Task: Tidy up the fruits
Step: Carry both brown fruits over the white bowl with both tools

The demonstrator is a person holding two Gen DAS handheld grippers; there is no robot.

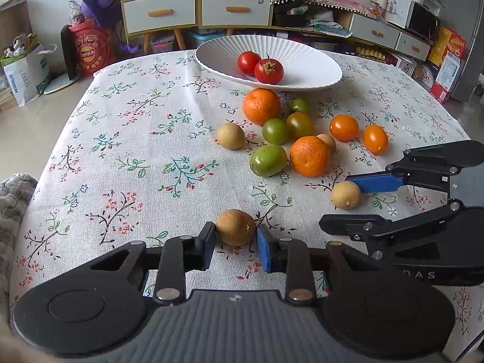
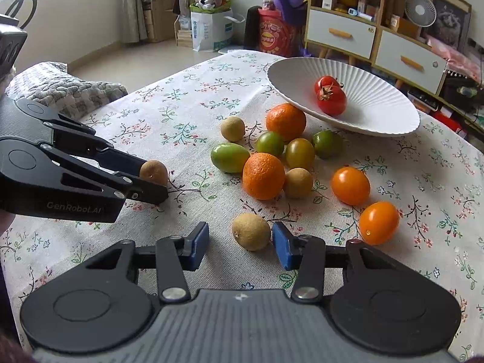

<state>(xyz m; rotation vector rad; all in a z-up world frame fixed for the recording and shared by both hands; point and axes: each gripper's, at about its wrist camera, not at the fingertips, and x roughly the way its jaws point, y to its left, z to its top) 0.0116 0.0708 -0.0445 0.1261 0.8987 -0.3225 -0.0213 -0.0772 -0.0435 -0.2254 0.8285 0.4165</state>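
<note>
My left gripper (image 1: 236,237) is shut on a brown longan (image 1: 236,227) that rests on the flowered tablecloth; it shows in the right wrist view too (image 2: 153,171). My right gripper (image 2: 240,243) is open around a second longan (image 2: 251,231), its pads close beside it without touching; that longan also shows in the left wrist view (image 1: 345,195). A white ribbed plate (image 1: 302,51) at the back holds two red tomatoes (image 1: 268,71). Oranges (image 1: 261,106), green tomatoes (image 1: 267,160), orange tomatoes (image 1: 344,127) and more longans (image 1: 230,136) lie loose in front of it.
The table's front edge is near me and its left edge drops to a grey quilted cushion (image 2: 60,87). Cabinets with drawers (image 1: 196,9), bags and boxes stand on the floor behind the table.
</note>
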